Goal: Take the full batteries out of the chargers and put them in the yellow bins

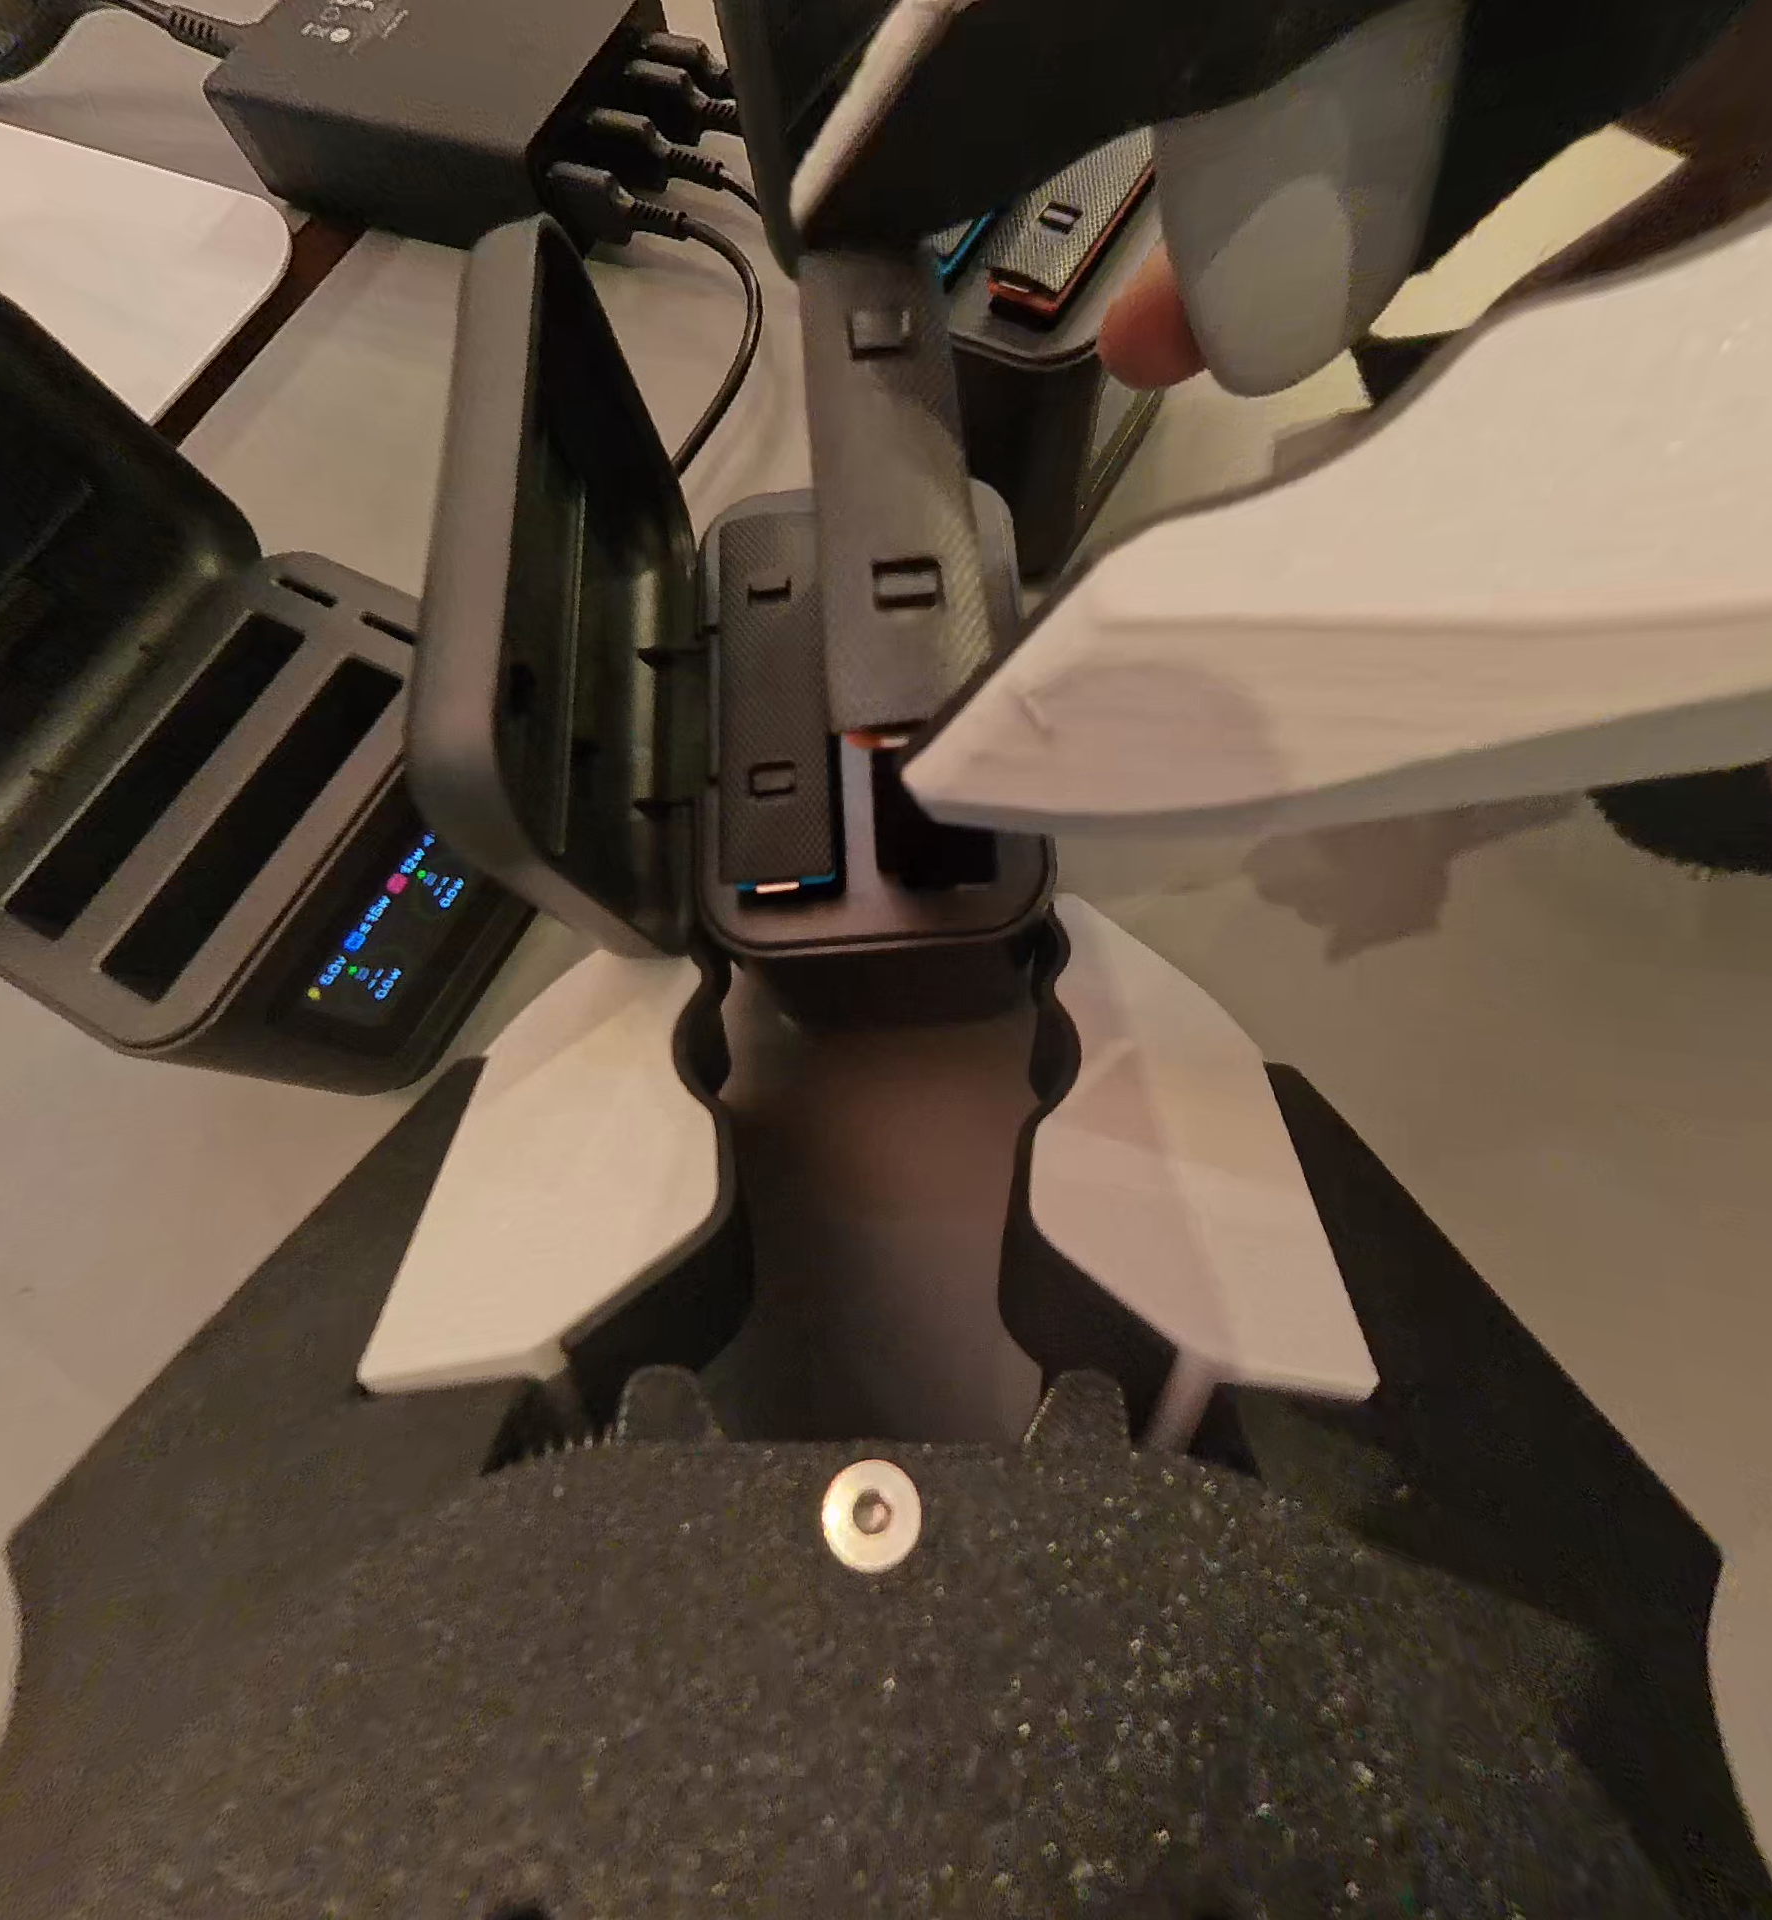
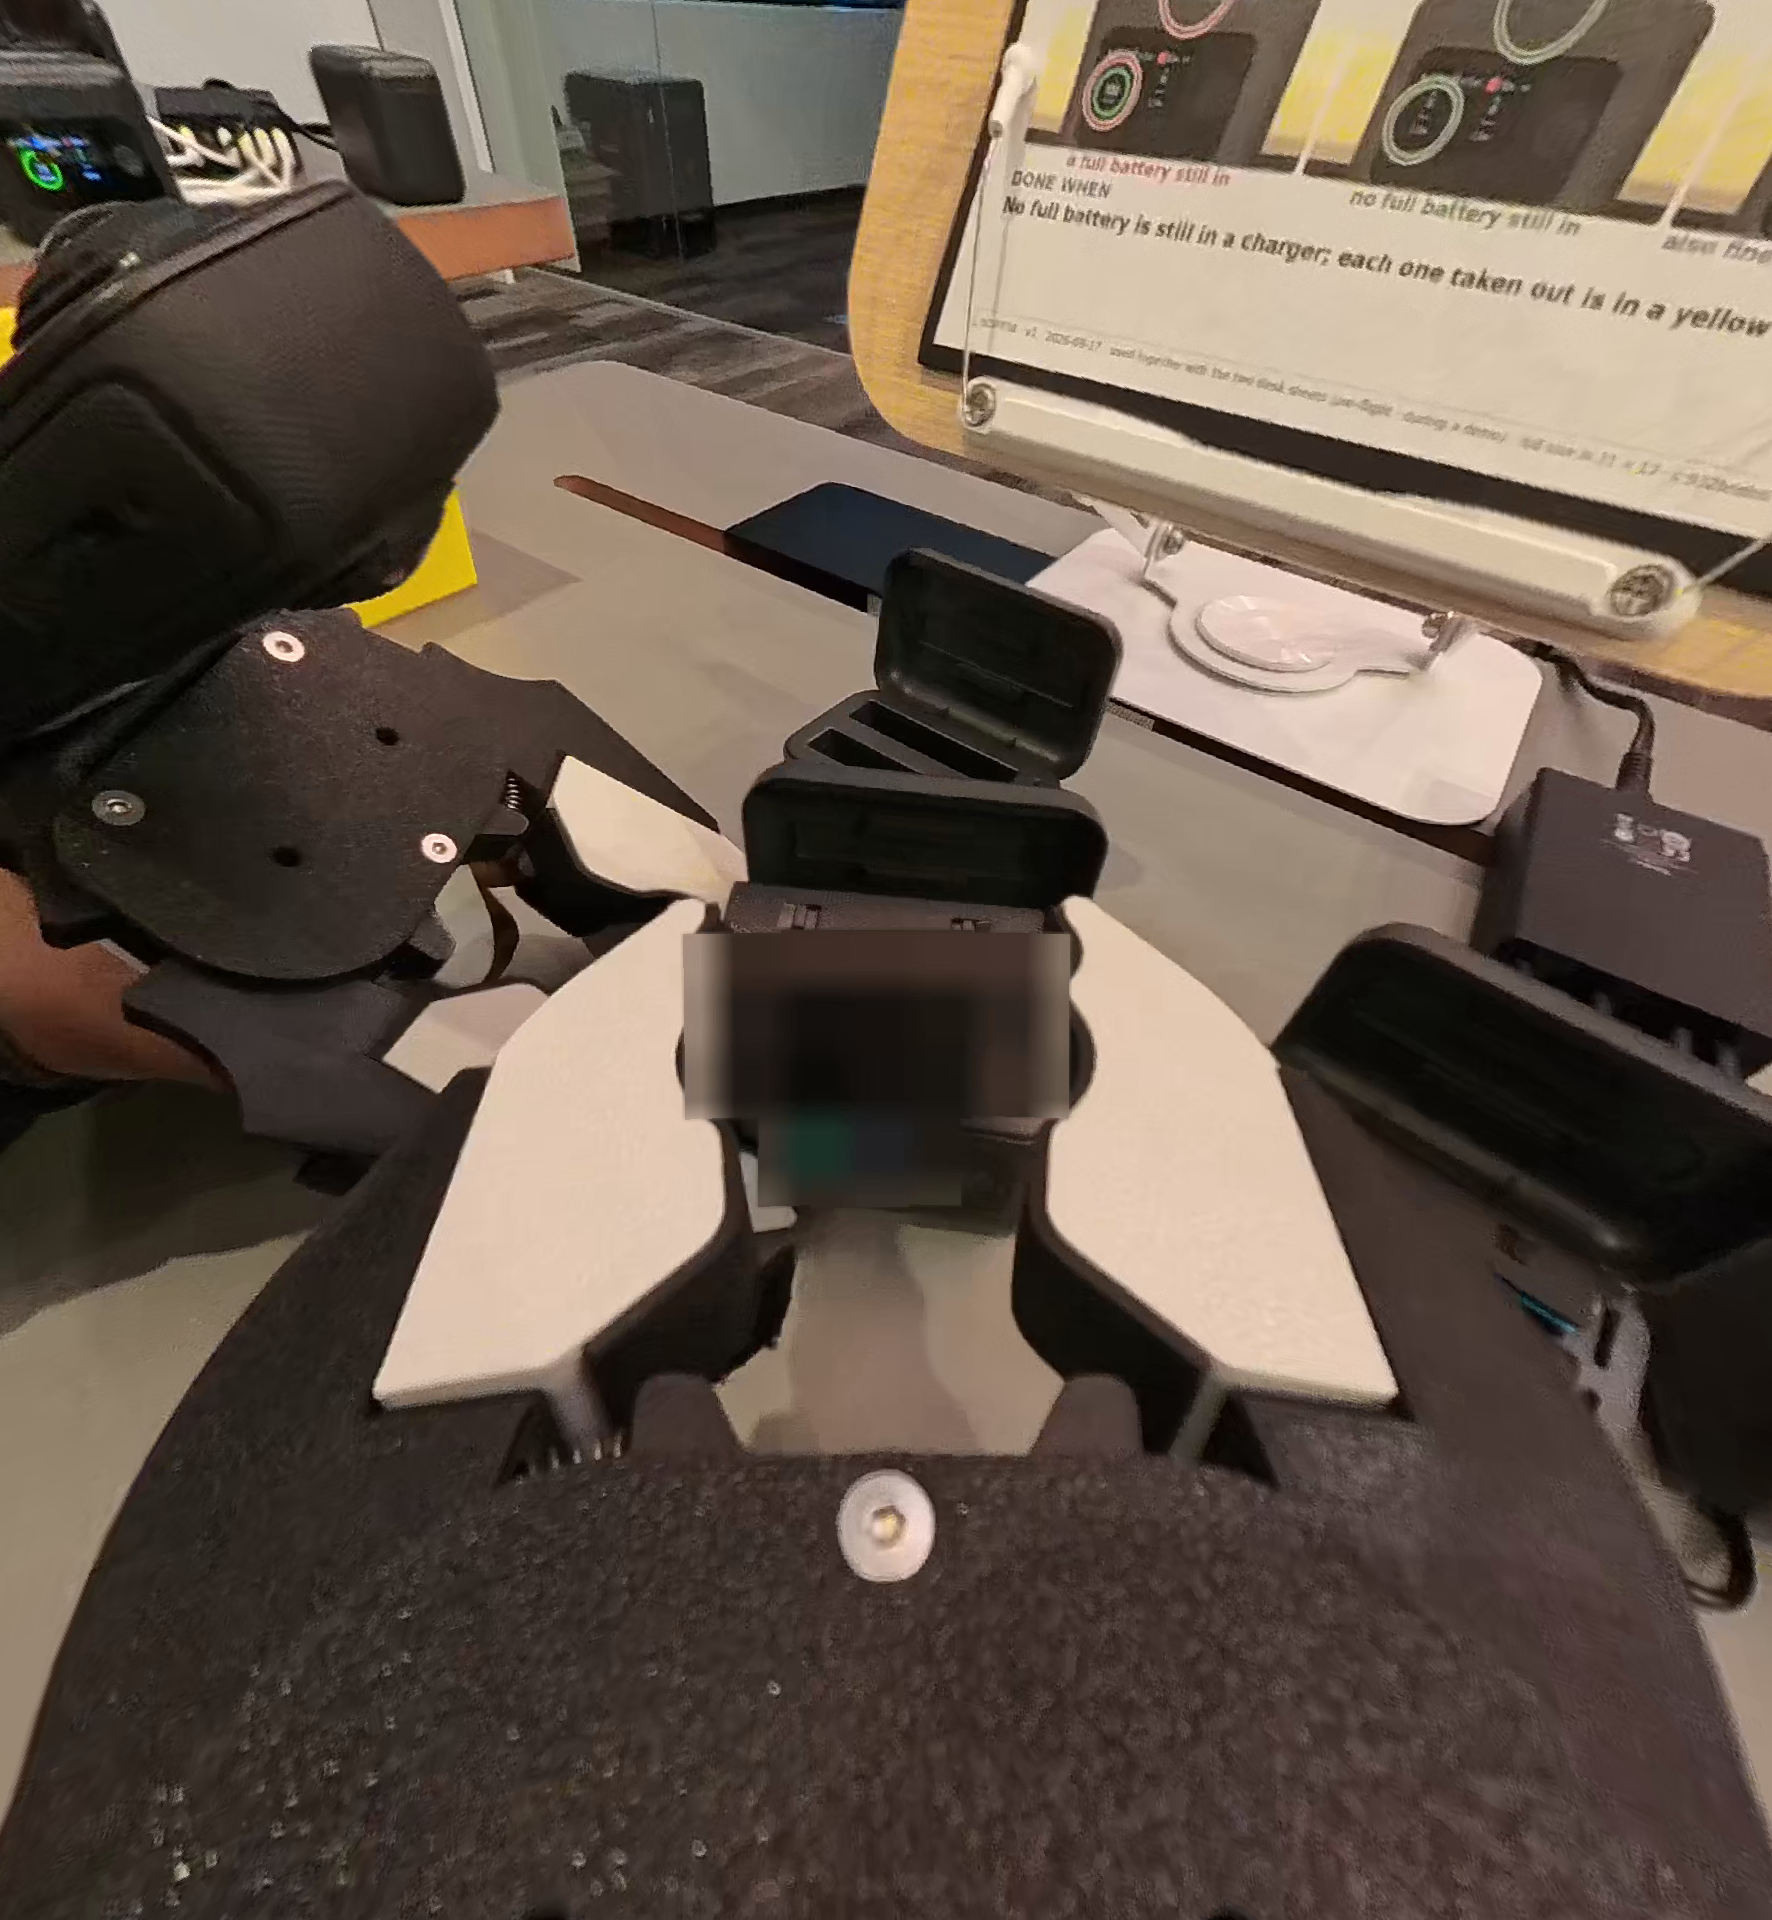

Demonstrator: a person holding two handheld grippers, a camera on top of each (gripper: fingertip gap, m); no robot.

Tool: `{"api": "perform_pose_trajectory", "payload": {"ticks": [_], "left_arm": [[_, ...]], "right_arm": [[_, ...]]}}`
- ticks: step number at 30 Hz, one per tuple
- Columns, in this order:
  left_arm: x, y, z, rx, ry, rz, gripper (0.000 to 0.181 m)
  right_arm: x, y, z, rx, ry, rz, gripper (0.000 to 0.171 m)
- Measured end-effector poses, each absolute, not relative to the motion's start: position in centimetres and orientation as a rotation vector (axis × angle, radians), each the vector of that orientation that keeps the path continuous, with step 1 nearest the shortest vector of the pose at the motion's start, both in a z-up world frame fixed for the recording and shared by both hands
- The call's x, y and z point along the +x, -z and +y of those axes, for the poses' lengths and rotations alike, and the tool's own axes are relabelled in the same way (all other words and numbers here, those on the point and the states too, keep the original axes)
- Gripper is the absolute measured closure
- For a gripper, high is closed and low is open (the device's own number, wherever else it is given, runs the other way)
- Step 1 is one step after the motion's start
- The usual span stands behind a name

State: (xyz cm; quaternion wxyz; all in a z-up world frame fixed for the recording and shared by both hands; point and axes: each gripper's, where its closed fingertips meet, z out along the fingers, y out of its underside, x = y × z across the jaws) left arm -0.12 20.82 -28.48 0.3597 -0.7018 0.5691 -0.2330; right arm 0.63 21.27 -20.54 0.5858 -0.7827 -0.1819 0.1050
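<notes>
We are lifting a battery out of the middle charger.

The battery (image 1: 887,488) stands partly risen from the right slot of the charger (image 1: 877,925), pinched between the right gripper (image 2: 877,1023) fingers, whose jaws are narrowed onto it; a second battery (image 1: 773,727) sits seated in the left slot beside it. The left gripper (image 1: 877,997) has its jaws closed on the charger's near end, steadying it. To the left an open charger (image 1: 207,831) shows empty slots. A yellow bin (image 2: 451,556) lies far left. Next, we judge, comes a straight pull clear of the slot, then a carry to that bin.
</notes>
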Motion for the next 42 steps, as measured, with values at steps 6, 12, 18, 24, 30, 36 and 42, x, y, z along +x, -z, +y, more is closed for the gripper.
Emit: {"api": "perform_pose_trajectory", "payload": {"ticks": [6,12,18,24,30,36,42], "left_arm": [[-0.1,28.5,20.8,-1.809,0.6,1.467,0.125],[-0.2,28.5,20.8,-1.807,0.602,1.468,0.125],[-0.2,28.5,20.8,-1.804,0.608,1.468,0.125],[-0.2,28.5,20.8,-1.807,0.604,1.468,0.125],[-0.2,28.5,20.9,-1.808,0.6,1.467,0.125],[-0.2,28.5,20.9,-1.809,0.598,1.467,0.125],[-0.2,28.5,20.9,-1.808,0.595,1.468,0.125]], "right_arm": [[0.8,20.6,21.3,-1.834,-0.24,-0.418,0.113],[0.8,21.1,20.4,-1.885,-0.233,-0.428,0.113],[0.9,21.8,20.8,-1.905,-0.221,-0.43,0.113],[0.7,23.3,21.3,-1.954,-0.212,-0.453,0.112],[0.6,23.2,21.6,-1.94,-0.195,-0.471,0.108],[0.5,22.9,22.7,-1.955,-0.213,-0.449,0.101],[0.5,23.8,23.4,-1.991,-0.186,-0.457,0.1]]}}
